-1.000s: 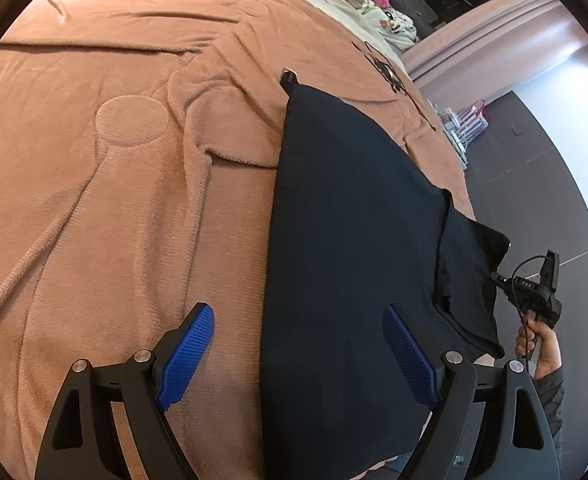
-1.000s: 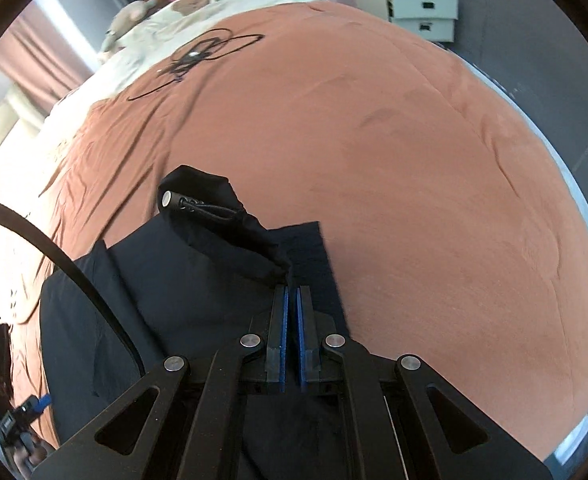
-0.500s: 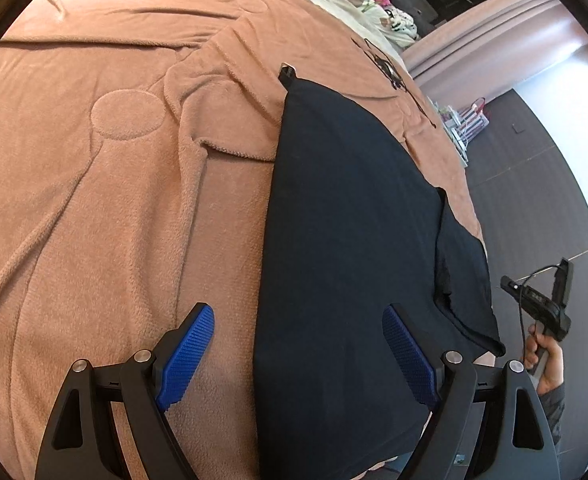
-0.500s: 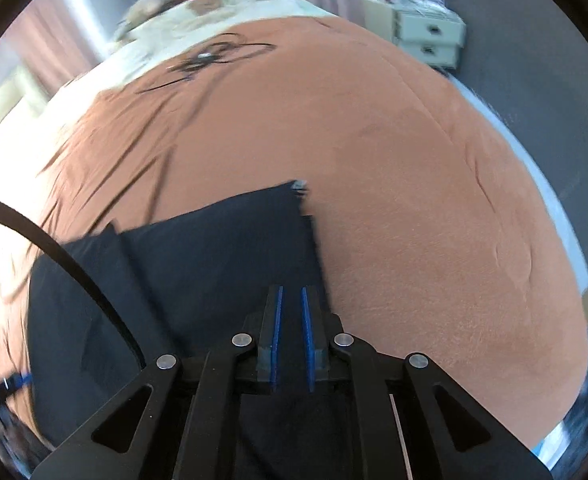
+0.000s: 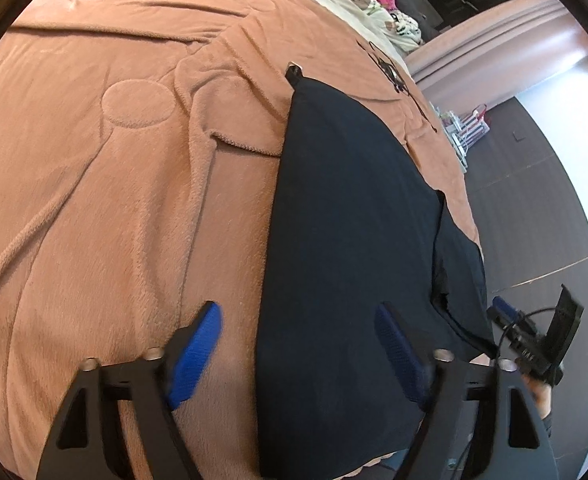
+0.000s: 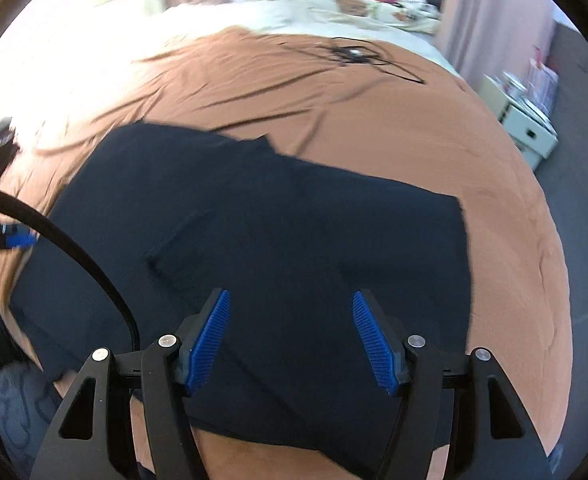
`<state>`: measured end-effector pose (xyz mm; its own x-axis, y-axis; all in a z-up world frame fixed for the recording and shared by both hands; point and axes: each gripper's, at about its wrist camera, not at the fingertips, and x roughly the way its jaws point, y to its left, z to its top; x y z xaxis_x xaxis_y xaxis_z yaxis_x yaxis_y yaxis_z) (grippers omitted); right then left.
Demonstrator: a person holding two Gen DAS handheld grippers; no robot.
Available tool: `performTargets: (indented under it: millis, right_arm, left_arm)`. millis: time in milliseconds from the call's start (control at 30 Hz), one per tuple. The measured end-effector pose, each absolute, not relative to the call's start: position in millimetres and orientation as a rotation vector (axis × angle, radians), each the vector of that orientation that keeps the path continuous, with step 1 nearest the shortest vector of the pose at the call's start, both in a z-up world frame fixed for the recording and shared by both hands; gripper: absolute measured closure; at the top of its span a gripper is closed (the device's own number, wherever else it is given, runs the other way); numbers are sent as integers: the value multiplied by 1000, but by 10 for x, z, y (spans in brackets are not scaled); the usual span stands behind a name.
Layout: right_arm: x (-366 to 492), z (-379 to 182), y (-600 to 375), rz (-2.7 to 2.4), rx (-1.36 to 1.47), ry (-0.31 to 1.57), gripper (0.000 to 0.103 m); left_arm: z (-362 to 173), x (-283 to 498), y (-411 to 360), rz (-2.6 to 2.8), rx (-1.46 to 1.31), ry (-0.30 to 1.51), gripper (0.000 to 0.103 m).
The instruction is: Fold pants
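1. Left wrist view: you are over a bed covered by a brown fleece blanket (image 5: 126, 184), with a dark floor off to the right. The black pants (image 5: 349, 232) lie flat on the blanket as one long dark panel running away from you, a small tab with a metal end at the far corner.
2. Your left gripper (image 5: 301, 352) has its jaws spread wide – one blue pad over bare blanket, the other over the pants – and nothing is between them.
3. At the right edge of this view your right gripper (image 5: 533, 344) sits just past the near edge of the pants.
4. Right wrist view: the same blanket (image 6: 413, 128) stretches to cream bedding at the far end, with a black cable (image 6: 357, 56) lying loose on it and a white drawer unit (image 6: 529, 132) beside the bed.
5. The pants (image 6: 278, 216) spread across the middle here, folded over themselves – an upper layer's edge shows.
6. Your right gripper (image 6: 292, 336) hovers above the near part of the pants, jaws wide apart, gripping nothing.
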<state>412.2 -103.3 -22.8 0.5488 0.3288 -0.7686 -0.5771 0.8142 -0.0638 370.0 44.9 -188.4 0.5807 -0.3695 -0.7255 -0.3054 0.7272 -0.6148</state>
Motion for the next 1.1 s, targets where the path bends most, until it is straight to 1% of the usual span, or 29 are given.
performTargets:
  millis: [33, 167, 233, 300, 333, 867, 900, 933, 967, 1000, 1033, 1100]
  right_arm:
    - [4089, -242, -1000, 564, -347, 831, 41]
    - [3947, -290, -854, 618, -440, 829, 46]
    - [3925, -331, -804, 629, -479, 841, 54]
    - [3943, -395, -723, 637, -521, 854, 59]
    - [3949, -417, -659, 634, -542, 856, 60]
    - [3895, -710, -279, 641, -801, 849, 60]
    - [3890, -709, -265, 646, -808, 851, 63]
    - [3895, -711, -248, 648, -818, 849, 74]
    - [3914, -716, -240, 641, -829, 847, 83]
    - [3939, -718, -253, 635, -827, 853, 95]
    - [3961, -710, -262, 630, -818, 854, 99]
    - [4011, -654, -322, 627, -780, 853, 101]
  left_arm:
    - [-1896, 3694, 454, -39, -795, 983, 35]
    - [-1948, 3672, 478, -44, -825, 991, 41]
    - [-1982, 3652, 493, -43, -845, 996, 50]
    - [-2018, 3646, 509, -42, -870, 1005, 54]
    - [-2028, 3633, 527, -36, -881, 1003, 56]
    - [-2055, 3633, 547, -68, -980, 999, 57]
    - [-2049, 3632, 543, -67, -975, 999, 57]
    - [-2046, 3636, 544, -67, -973, 998, 57]
    - [-2045, 3639, 545, -67, -974, 998, 57]
    - [-2044, 3643, 547, -67, -975, 997, 57]
    - [-2041, 3654, 552, -68, -976, 997, 57]
    - [-2034, 3650, 568, -69, -975, 996, 57]
